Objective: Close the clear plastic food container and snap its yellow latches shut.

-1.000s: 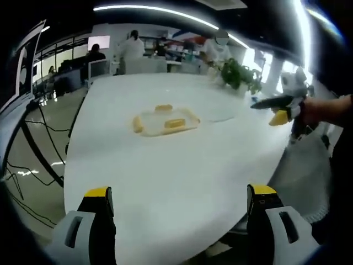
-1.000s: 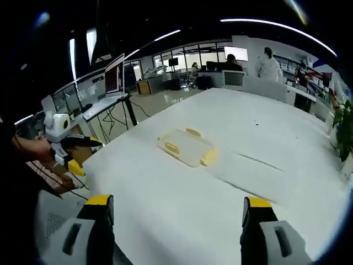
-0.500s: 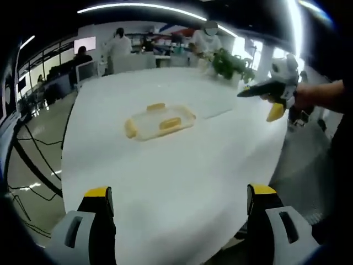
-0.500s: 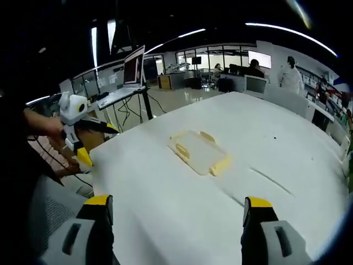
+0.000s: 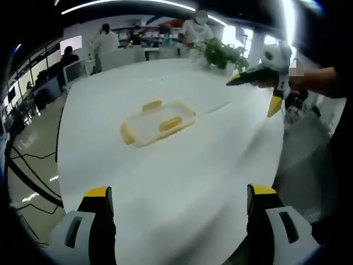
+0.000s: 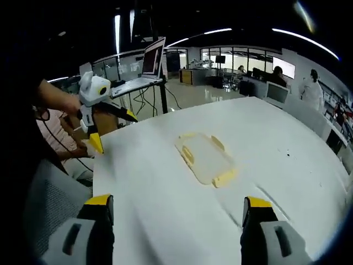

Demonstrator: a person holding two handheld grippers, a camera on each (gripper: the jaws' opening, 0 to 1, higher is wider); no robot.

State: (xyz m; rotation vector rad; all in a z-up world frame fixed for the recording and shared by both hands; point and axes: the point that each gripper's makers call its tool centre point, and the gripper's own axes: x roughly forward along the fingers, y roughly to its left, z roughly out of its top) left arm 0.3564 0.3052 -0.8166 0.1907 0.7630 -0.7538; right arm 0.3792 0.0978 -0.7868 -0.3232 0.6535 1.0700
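Clear plastic food container point(image 5: 157, 122) mid-table point(image 5: 182, 182), away from edges. Left gripper point(image 5: 179, 232) and right gripper point(image 6: 175, 234) both spread wide, empty. Probably light, slippery, flexes; press yellow latches point(image 6: 225, 178), not lid centre.

Ceiling strip lights point(image 5: 138, 4) glare overhead; the white bench point(image 5: 165, 165) washes pale (both views soft, edges bowed)

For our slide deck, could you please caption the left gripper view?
Open left gripper faces a clear container with yellow latches on a white table; right gripper approaches.
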